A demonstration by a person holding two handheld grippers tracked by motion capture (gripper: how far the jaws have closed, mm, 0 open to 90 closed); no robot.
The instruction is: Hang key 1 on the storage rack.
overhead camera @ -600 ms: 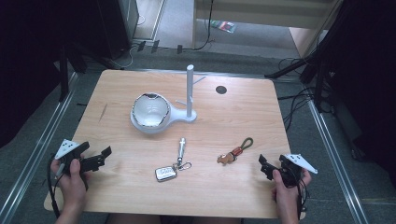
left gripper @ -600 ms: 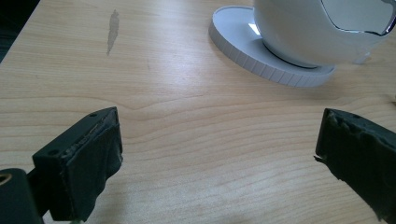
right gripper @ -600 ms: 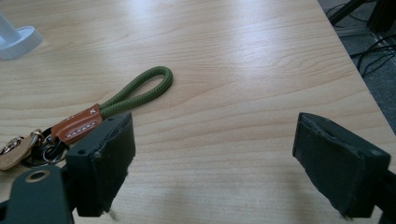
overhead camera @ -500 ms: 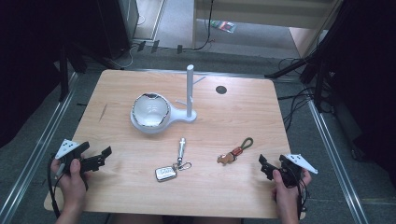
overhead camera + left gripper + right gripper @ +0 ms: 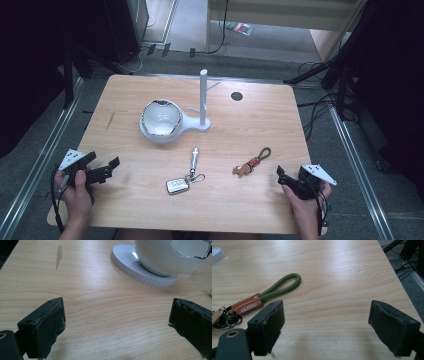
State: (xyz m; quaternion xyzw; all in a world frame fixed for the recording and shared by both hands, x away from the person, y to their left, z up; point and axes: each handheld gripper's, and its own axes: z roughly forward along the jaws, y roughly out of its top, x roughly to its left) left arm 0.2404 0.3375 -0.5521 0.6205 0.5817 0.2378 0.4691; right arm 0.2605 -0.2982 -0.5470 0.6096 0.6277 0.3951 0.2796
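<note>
risk: right gripper [image 5: 286, 177] could push rope keychain [image 5: 251, 161] off grip line | both grippers' jaws apart, empty | left gripper [image 5: 107, 168] idle

High view looks down on the whole table [image 5: 250, 120]; both gripper views skim close over its wood.

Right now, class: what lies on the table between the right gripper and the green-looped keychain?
Nothing: in the high view, bare wood separates the right gripper from the green-looped keychain. The right gripper view shows the keychain just beyond its left jaw, untouched.
</note>
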